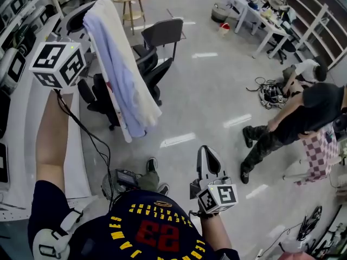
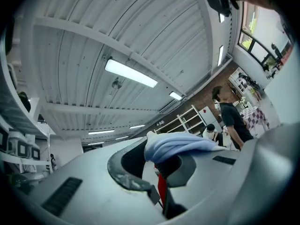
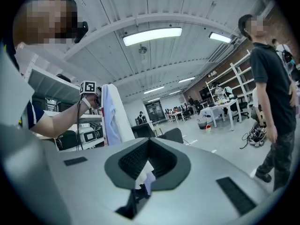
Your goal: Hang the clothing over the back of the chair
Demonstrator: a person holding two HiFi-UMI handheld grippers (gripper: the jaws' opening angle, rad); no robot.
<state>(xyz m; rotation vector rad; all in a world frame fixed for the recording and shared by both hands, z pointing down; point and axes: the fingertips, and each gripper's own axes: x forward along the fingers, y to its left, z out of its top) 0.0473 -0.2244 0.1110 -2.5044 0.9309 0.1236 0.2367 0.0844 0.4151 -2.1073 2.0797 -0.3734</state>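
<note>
Dangling from the clenched left gripper [image 2: 159, 168], the pale blue shirt [image 1: 122, 75] hangs lengthwise, just left of the black office chair [image 1: 162, 32]; the right gripper [image 1: 207, 158], closed and empty, is nearer the person, well apart.

Clothing [image 1: 120, 58] hides much of the chair [image 1: 147, 64] behind it; the bench [image 1: 19, 145] runs off the left edge.

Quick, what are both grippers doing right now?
Left gripper: closed on the clothing.
Right gripper: closed, empty.
</note>
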